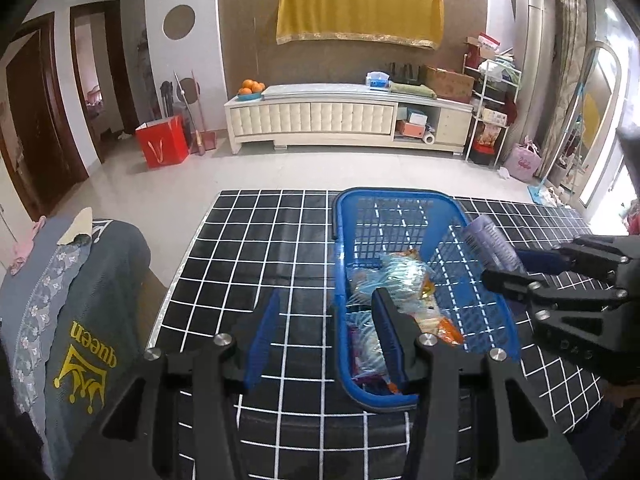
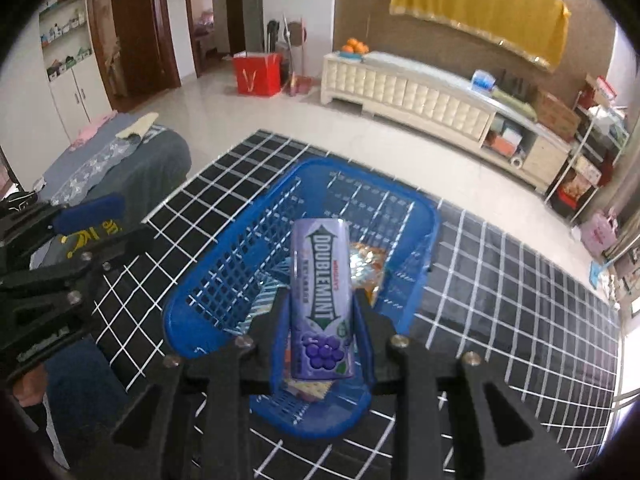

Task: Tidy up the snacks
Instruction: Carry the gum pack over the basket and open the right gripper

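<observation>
A blue plastic basket [image 1: 400, 200] [image 2: 224, 280] stands on the black table cloth with the white grid. Several wrapped snacks [image 1: 400, 280] [image 2: 366, 264] lie in it. My right gripper [image 2: 322, 320] is shut on a purple Doublemint gum pack [image 2: 322, 300], which it holds lengthwise above the near end of the basket. In the left wrist view that pack [image 1: 492, 240] and the right gripper [image 1: 520, 268] hang over the basket's right rim. My left gripper [image 1: 326, 336] [image 2: 104, 224] is open, with nothing in it, and hovers over the basket's left wall.
A grey cushion printed "queen" [image 1: 80, 320] lies against the table's left edge. The gridded cloth [image 1: 260, 240] runs left and right of the basket. Past the table's far edge are tiled floor, a red bag [image 1: 162, 142] and a cream TV cabinet [image 1: 320, 116].
</observation>
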